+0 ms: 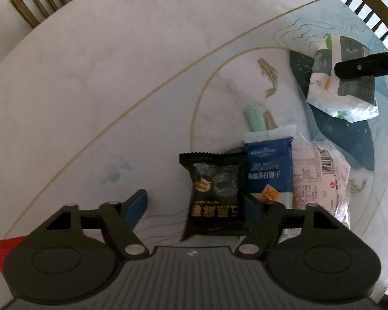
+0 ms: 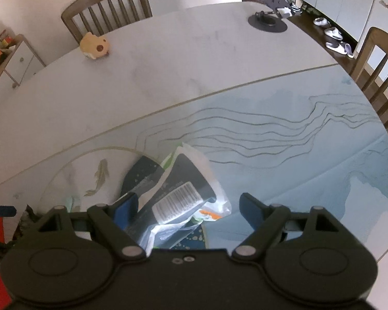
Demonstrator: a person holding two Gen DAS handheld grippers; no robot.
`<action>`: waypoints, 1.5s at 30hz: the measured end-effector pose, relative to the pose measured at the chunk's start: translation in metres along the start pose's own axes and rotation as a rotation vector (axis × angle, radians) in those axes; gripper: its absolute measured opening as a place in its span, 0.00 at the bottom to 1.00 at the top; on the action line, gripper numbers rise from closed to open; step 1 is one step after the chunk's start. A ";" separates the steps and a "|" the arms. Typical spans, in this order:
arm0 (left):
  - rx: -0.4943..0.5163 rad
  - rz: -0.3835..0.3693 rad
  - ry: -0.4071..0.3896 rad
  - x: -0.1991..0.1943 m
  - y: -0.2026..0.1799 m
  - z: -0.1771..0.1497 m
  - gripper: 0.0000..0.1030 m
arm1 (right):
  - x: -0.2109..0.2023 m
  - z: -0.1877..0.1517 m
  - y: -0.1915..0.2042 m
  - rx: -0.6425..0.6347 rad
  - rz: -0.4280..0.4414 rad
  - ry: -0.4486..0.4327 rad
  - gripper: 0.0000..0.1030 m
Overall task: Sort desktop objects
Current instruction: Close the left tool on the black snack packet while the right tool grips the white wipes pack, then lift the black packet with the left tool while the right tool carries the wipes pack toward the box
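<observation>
We note the left gripper [image 1: 195, 205] low in its frame, jaws spread wide, with the black snack pack [image 1: 216, 195] lying between the blue fingers [image 1: 135, 206] but nearer the right one; whether either finger touches the pack we cannot tell. Just right of the black pack lies a blue cracker pack [image 1: 269, 166], then a pink pack [image 1: 320, 178] against it, and a mint-green tube [image 1: 254, 117] pokes out above the cracker pack. All sit on the table [image 1: 90, 90], lower centre right of the left view. At upper right of that view a white-and-grey bag [image 1: 341, 77] rests on a dark blue patch of the mat, with a black bar of the other tool across it. In the right view the right gripper [image 2: 191, 208] is also spread open, the white-and-grey bag [image 2: 183, 188] between its fingers, close to the left finger [image 2: 125, 209] and apart from the right one. A tan plush toy [image 2: 94, 45] sits at upper left, beside a chair [image 2: 108, 7]; a dark round stand [image 2: 267, 23] sits at upper right.
</observation>
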State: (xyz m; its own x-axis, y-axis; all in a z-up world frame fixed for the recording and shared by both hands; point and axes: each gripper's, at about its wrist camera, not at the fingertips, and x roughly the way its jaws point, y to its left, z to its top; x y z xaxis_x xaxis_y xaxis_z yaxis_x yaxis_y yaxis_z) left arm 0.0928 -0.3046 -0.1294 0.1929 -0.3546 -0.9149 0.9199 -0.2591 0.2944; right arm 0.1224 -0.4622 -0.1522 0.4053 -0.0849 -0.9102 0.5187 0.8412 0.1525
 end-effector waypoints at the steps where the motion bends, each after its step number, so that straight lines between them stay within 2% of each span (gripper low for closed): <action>1: 0.001 0.003 -0.003 0.000 0.000 0.000 0.70 | 0.001 0.000 0.000 0.000 -0.002 0.002 0.83; 8: 0.012 0.005 -0.019 -0.002 -0.002 0.001 0.67 | 0.008 -0.003 -0.001 0.003 -0.011 0.012 0.82; 11: 0.021 0.005 -0.027 -0.005 -0.004 0.000 0.58 | 0.009 -0.004 -0.002 0.007 -0.014 0.010 0.81; 13: 0.023 0.006 -0.033 -0.007 -0.006 0.001 0.43 | 0.008 -0.005 0.000 0.001 -0.020 0.006 0.80; 14: 0.025 0.007 -0.037 -0.008 -0.006 0.001 0.39 | 0.008 -0.005 0.001 -0.002 -0.022 0.003 0.78; 15: 0.021 0.008 -0.038 -0.009 -0.004 0.001 0.34 | 0.006 -0.005 0.001 -0.004 -0.016 0.000 0.67; 20: 0.015 0.032 -0.046 -0.012 -0.005 -0.004 0.33 | 0.000 -0.004 0.002 -0.004 -0.005 -0.005 0.52; 22: 0.009 0.028 -0.055 -0.017 -0.003 -0.006 0.33 | -0.004 -0.004 0.002 -0.003 0.003 -0.011 0.39; 24: -0.001 0.027 -0.067 -0.022 -0.002 -0.007 0.33 | -0.009 -0.004 0.002 -0.005 0.015 -0.016 0.31; 28: -0.016 0.024 -0.088 -0.030 0.001 -0.010 0.33 | -0.020 -0.006 0.005 -0.012 0.019 -0.026 0.25; 33: -0.021 0.011 -0.111 -0.042 -0.001 -0.015 0.33 | -0.040 -0.012 0.008 -0.019 0.058 -0.035 0.22; 45: -0.029 -0.002 -0.169 -0.084 -0.011 -0.043 0.33 | -0.094 -0.038 0.019 -0.086 0.152 -0.044 0.22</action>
State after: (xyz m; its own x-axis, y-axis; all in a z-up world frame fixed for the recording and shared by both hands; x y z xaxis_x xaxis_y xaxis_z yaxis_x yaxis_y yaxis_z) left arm 0.0807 -0.2334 -0.0672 0.1330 -0.5007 -0.8553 0.9301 -0.2351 0.2823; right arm 0.0651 -0.4177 -0.0781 0.5074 0.0252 -0.8613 0.3837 0.8884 0.2520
